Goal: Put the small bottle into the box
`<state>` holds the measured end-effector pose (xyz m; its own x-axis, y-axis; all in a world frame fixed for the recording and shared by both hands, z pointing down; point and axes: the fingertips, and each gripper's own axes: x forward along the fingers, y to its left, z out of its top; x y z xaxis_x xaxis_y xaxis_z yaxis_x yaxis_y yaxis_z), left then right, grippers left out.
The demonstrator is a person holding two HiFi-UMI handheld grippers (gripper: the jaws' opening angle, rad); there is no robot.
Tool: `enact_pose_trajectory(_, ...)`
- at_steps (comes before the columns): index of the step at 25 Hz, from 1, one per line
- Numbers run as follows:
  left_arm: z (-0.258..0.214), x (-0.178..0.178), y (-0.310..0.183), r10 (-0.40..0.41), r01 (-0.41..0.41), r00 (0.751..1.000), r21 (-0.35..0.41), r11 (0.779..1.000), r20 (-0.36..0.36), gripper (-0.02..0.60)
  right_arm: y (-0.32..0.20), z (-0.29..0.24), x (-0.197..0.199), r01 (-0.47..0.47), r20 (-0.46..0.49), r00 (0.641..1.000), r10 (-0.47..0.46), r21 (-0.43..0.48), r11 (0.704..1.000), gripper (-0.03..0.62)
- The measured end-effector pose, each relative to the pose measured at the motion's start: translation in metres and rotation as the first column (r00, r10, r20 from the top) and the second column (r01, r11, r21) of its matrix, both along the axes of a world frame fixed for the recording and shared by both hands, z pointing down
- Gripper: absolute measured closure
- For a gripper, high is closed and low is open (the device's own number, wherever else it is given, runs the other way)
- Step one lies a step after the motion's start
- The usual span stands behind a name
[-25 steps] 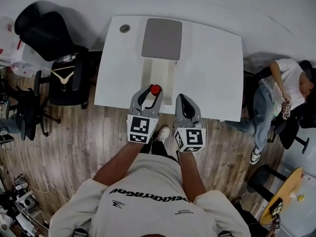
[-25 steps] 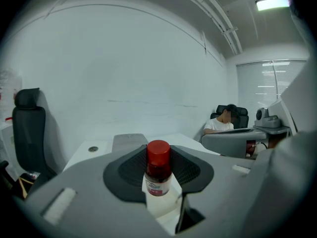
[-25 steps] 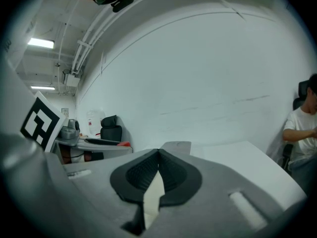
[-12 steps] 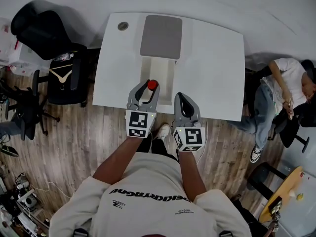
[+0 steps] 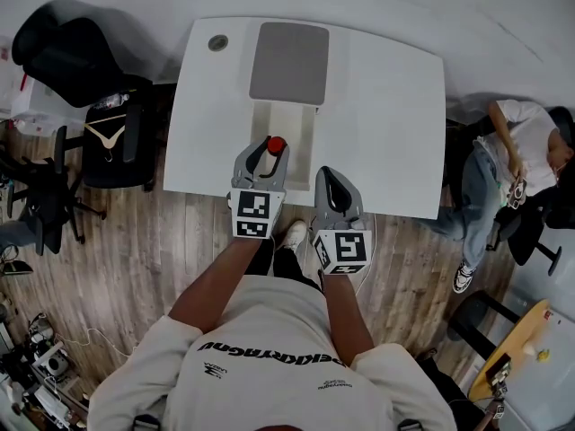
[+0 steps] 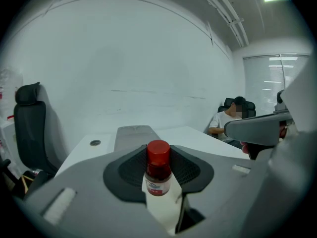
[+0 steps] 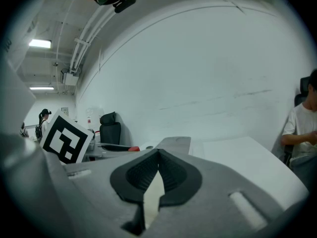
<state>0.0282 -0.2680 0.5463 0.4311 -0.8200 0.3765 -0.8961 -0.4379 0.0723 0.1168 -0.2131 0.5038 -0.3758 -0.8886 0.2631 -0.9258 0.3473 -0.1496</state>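
a: where's the small bottle (image 6: 158, 168)?
b: upright, clamped in the left gripper (image 5: 268, 153), over the near end of the open white box (image 5: 308, 137). the right gripper (image 5: 332, 180) is closed on nothing.
a: any risk?
b: dropped off-centre, it could clip the wall and topple. the box looks empty.

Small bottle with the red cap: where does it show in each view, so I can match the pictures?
Head view: small bottle just above centre, held in the left gripper.
Left gripper view: low centre, upright between the jaws.
Right gripper view: only a red sliver left of centre, probably its cap.
Shared landmark: the grey panel beyond the bottle.
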Motion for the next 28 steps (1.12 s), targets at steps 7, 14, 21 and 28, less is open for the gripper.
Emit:
enact_pose_trajectory(7,0.020,0.000,-0.012,-0.021,0.022,1.000,-0.044,0.999,0.010,0.437,-0.007,0.007,0.001,0.001,0.001,1.000,-0.001,-0.012,1.000,0.594)
enact_pose_trajectory(14,0.035,0.002,-0.022,-0.023,0.025,0.999,-0.065,0.998,0.027,0.437,-0.012,0.013,0.003,-0.002,0.003,1.000,0.002,-0.024,1.000,0.594)
enact_pose_trajectory(21,0.046,0.009,-0.028,-0.016,0.019,0.999,-0.082,0.996,0.042,0.436,-0.014,0.018,0.006,-0.002,0.007,1.000,0.002,-0.034,0.999,0.594)
enact_pose_trajectory(28,0.057,0.012,-0.035,-0.014,0.020,0.998,-0.097,0.995,0.054,0.436,-0.017,0.022,0.008,-0.003,0.008,1.000,0.003,-0.045,0.999,0.594)
